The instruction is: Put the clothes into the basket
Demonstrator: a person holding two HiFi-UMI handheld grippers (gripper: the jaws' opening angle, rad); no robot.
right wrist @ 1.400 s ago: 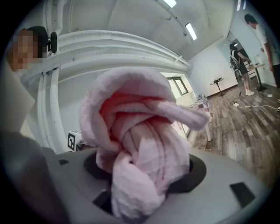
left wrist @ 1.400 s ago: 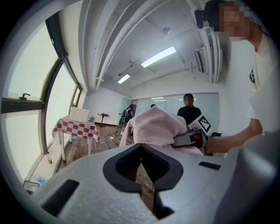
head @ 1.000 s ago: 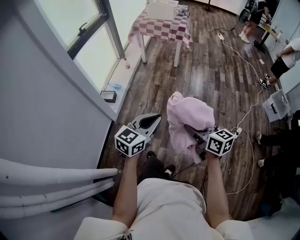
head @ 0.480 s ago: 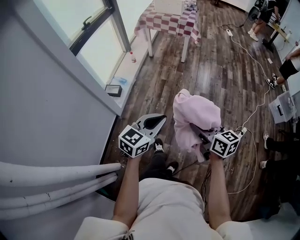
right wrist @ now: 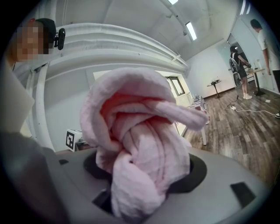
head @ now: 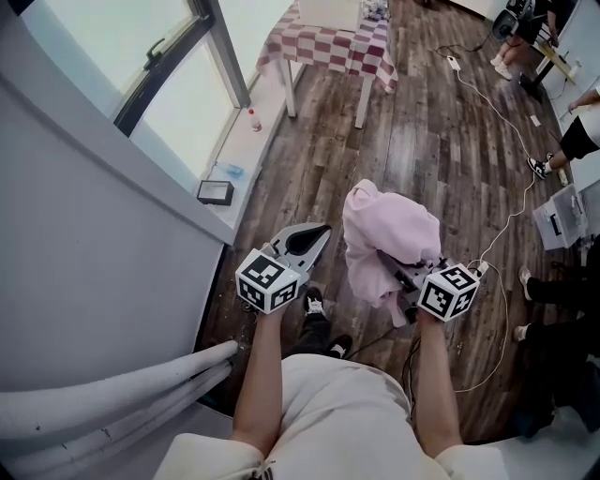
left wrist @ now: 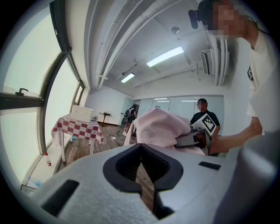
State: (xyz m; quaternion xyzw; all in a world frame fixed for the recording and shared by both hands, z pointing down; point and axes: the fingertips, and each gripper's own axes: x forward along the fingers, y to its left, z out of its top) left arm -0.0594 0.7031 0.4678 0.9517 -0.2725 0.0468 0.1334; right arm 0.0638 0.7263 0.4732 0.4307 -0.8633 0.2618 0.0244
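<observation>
A bunched pink garment (head: 384, 239) hangs in the air in front of me, with my right gripper (head: 398, 274) shut on it. In the right gripper view the pink cloth (right wrist: 140, 144) fills the space between the jaws and spills over them. My left gripper (head: 305, 242) is held at the same height, to the left of the garment, shut and with nothing in it; its own view shows the jaws (left wrist: 141, 166) touching. A white basket (head: 328, 11) stands on the checkered table (head: 330, 52) far ahead, also seen as a basket (left wrist: 82, 113) in the left gripper view.
A wall with a window (head: 169, 84) runs along my left, with white pipes (head: 112, 389) low down beside me. A white cable (head: 511, 216) snakes over the wooden floor. People (head: 577, 127) stand at the right edge, near a grey box (head: 560, 211). A bottle (head: 254, 120) sits by the window.
Both grippers keep their hold and place relative to me. The view has shifted as I walk: the table and window slid a little in the frame.
</observation>
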